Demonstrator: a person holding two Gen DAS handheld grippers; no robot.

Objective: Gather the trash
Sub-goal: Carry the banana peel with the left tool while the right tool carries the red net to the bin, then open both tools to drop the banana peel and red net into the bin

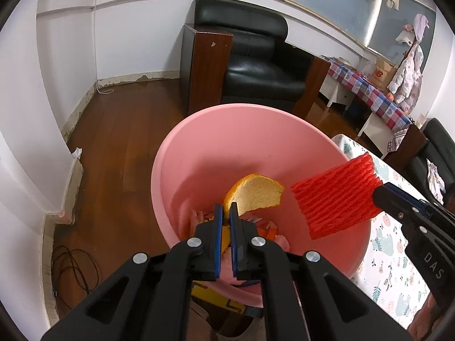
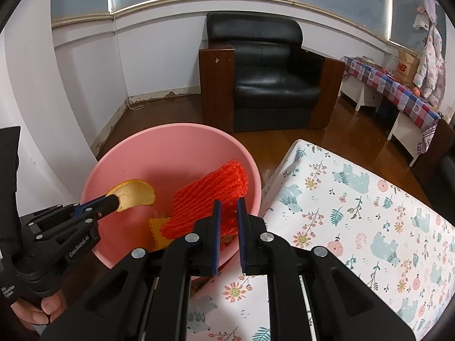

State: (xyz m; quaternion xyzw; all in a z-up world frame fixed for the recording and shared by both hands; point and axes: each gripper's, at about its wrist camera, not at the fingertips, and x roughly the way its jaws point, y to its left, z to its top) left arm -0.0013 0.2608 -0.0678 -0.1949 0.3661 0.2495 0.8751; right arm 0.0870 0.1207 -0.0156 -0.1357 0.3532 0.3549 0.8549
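Far left, my left tongs (image 2: 115, 201) come in over the near-left rim of the pink basin (image 1: 182, 130). They are clamped on a curved piece of orange peel (image 1: 253, 196), which hangs above the basin's inside, pith side up. In the left wrist view I see the blue pads tight against the peel's lower edge. A hand (image 2: 39, 308) shows under the left tool's handle.

Centre: the basin sits off the edge of the table (image 2: 369, 213), over the wooden floor (image 1: 113, 147). At its bottom lie scraps already collected, a yellow net piece (image 2: 159, 227) among them; the rest is too jumbled to name.

To the right of the peel, my right tongs (image 2: 227, 201) are closed on a red foam fruit net (image 2: 216, 196). The net stretches forward over the basin's right half and reaches toward its far rim. In the left wrist view it is held clear of the basin wall, tilted.

Further right, the table carries a cloth printed with bears and flowers. Behind everything, a black armchair (image 2: 267, 79) stands against the wall.
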